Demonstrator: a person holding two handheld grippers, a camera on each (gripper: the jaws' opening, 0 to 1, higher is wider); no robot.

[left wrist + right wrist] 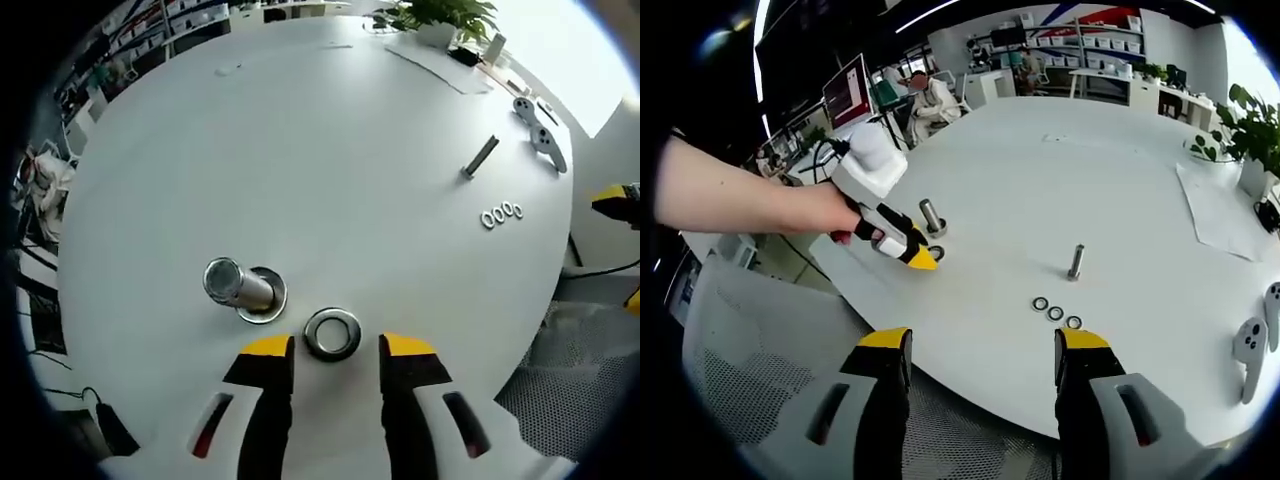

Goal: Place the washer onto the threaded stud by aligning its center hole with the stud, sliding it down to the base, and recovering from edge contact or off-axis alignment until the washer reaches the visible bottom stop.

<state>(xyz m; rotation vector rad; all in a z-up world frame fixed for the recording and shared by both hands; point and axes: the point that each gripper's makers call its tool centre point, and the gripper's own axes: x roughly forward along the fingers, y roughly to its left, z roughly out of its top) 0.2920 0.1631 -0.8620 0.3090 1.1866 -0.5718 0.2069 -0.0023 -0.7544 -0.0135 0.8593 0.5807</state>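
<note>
Your left gripper point(335, 352) is wide open, with the washer point(332, 333) flat on the table point(330, 150) between its tips, just beside the stud point(235, 284). Close on the washer's rim evenly. Your right gripper point(982, 345) is open and empty.

Left gripper point(335, 352) low, jaws apart, held in person's hand point(835, 215), arm outstretched. Right gripper point(983, 345) raised, jaws wide, nothing between.

Washer point(332, 334) lies on table point(330, 160) just right of stud point(238, 285), between open claw tips
</note>
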